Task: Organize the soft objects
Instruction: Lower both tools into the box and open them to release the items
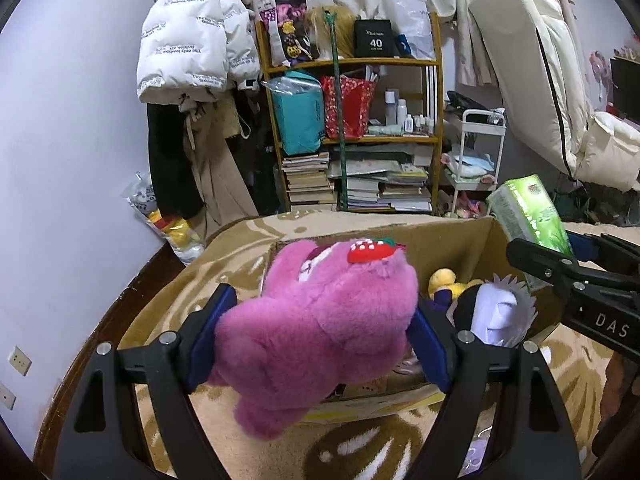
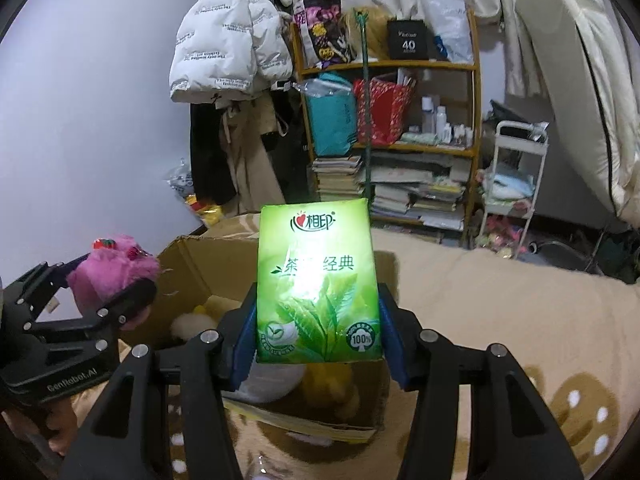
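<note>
My left gripper (image 1: pixel 320 340) is shut on a pink plush toy (image 1: pixel 320 320) with a red strawberry on its head, held over the near edge of an open cardboard box (image 1: pixel 452 236). The toy also shows in the right wrist view (image 2: pixel 112 272). My right gripper (image 2: pixel 316 328) is shut on a green tissue pack (image 2: pixel 318 284), held above the same box (image 2: pixel 192 268). The pack also shows in the left wrist view (image 1: pixel 528 212). Inside the box lie a yellow plush (image 1: pixel 444 280) and a doll with a white face and grey hair (image 1: pixel 496 312).
The box sits on a bed with a tan patterned blanket (image 2: pixel 500 312). Behind stand a cluttered wooden shelf (image 1: pixel 352 120), hanging coats (image 1: pixel 192 40), a white cart (image 1: pixel 476 152) and a propped mattress (image 1: pixel 532 60). A bag of toys (image 1: pixel 168 220) leans on the wall.
</note>
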Motion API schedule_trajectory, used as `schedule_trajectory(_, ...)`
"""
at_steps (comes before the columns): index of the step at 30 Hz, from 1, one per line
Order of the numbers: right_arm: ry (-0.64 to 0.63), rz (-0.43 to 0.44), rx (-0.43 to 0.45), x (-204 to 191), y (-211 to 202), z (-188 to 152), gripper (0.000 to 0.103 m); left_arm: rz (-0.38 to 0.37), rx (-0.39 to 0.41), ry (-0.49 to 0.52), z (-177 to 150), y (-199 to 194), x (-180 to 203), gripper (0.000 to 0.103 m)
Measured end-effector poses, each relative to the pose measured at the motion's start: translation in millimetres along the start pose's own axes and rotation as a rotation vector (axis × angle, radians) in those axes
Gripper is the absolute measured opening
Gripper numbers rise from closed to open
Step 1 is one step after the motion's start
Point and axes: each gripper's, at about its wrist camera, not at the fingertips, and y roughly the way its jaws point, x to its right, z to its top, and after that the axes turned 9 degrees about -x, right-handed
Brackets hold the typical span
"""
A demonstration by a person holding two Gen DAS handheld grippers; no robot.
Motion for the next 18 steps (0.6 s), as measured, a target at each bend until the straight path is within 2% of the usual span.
schedule_trajectory(8, 0.012, 0.01, -0.025, 1.3, 8.9, -3.8, 0.058, -0.008, -0.027, -0.022, 0.4, 9.1, -6.4, 0.083)
schedule_trajectory(18, 0.012, 0.002, -0.037, 3.4, 12.0, -4.8, 0.058, -0.006, -0.032, 0.003, -2.7, 11.3, 1.2, 0.084)
